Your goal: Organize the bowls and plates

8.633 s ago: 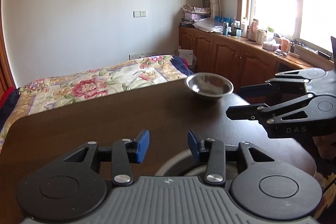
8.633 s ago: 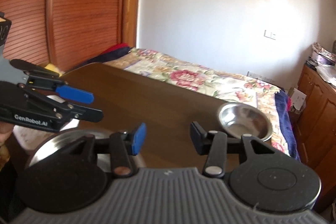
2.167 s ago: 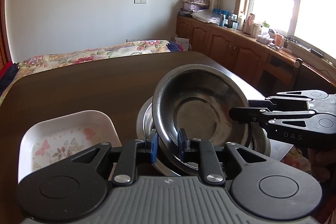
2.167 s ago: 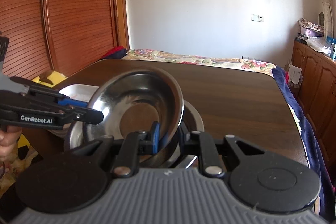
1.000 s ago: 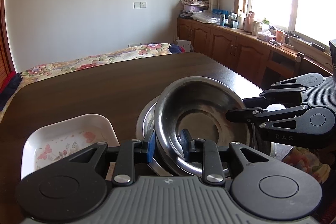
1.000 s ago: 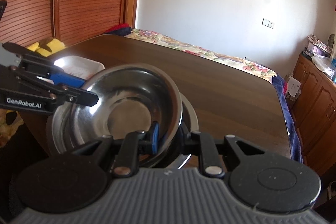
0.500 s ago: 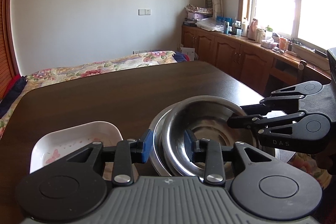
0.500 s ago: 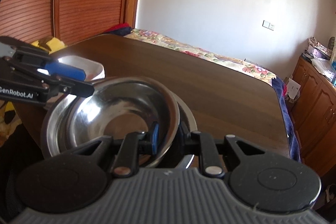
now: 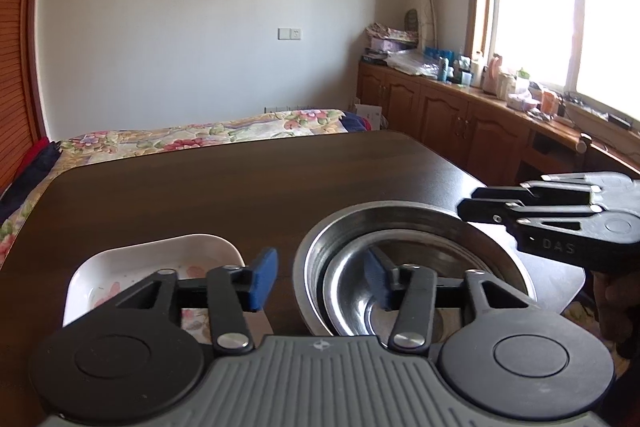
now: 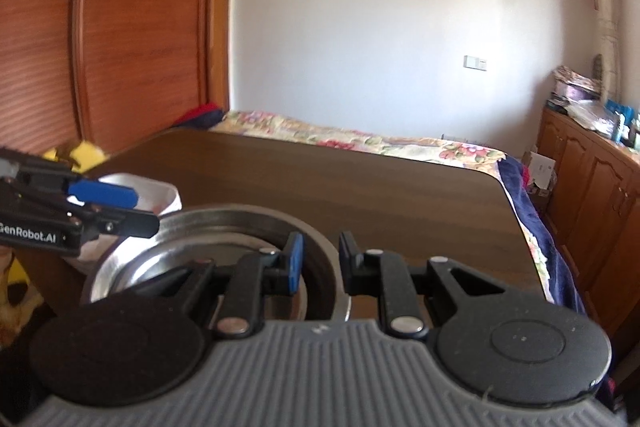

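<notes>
A dark wooden table [image 9: 248, 187] carries two things at its near edge — a white floral dish [image 9: 160, 259] and, beside it, nested steel bowls [image 9: 412, 227].

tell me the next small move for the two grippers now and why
Probably lift both clear. The left gripper and right gripper are open, and the smaller steel bowl sits nested inside the larger steel bowl beside the white floral dish.

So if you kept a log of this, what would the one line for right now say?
small steel bowl: nested in large steel bowl | left gripper: open | right gripper: open | white dish: beside bowls, on table
</notes>
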`<state>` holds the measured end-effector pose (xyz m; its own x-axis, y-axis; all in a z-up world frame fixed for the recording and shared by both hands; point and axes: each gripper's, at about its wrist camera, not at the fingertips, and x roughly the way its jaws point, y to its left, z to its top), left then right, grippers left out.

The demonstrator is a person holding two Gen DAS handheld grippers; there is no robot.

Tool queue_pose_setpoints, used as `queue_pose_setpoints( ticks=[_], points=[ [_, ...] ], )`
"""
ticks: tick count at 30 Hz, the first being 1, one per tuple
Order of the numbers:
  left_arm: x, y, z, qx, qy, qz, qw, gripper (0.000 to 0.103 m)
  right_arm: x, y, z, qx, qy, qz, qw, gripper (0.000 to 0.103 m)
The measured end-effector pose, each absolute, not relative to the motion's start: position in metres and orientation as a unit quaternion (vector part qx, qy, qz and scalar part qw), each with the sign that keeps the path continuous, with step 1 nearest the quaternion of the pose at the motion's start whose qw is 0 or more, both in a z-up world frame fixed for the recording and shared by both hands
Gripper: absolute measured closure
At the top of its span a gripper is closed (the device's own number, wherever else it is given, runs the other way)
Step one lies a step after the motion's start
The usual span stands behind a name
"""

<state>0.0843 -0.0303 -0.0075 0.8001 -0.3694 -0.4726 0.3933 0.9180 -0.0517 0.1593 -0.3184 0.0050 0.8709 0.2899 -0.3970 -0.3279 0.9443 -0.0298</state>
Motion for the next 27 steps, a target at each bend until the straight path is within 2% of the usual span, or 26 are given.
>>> queue_pose_setpoints(
  ticks=[6,8,10,12,16,22,27],
  points=[
    [0.081,-0.027,-0.013,0.009,0.229,-0.192,0.954,0.034,0.153,-0.323,-0.008,-0.023,0.177,0.140,0.974,0.078],
    [0.078,-0.027,-0.015,0.009,0.221,-0.187,0.957,0.028,0.150,-0.322,-0.013,-0.020,0.169,0.133,0.976,0.061],
    [0.076,-0.029,-0.018,0.009,0.214,-0.184,0.959,0.028,0.148,-0.322,-0.017,-0.017,0.159,0.127,0.979,0.052],
    [0.073,-0.029,-0.021,0.007,0.212,-0.181,0.960,0.028,0.145,-0.321,-0.021,-0.015,0.153,0.121,0.981,0.050],
    [0.070,-0.029,-0.027,0.007,0.212,-0.181,0.960,0.028,0.139,-0.319,-0.029,-0.004,0.146,0.113,0.983,0.038],
    [0.069,-0.029,-0.032,0.006,0.216,-0.184,0.959,0.028,0.139,-0.322,-0.035,0.020,0.151,0.114,0.982,0.037],
    [0.071,-0.028,-0.033,0.002,0.222,-0.186,0.957,0.037,0.139,-0.324,-0.037,0.035,0.155,0.121,0.980,0.037]
  ],
)
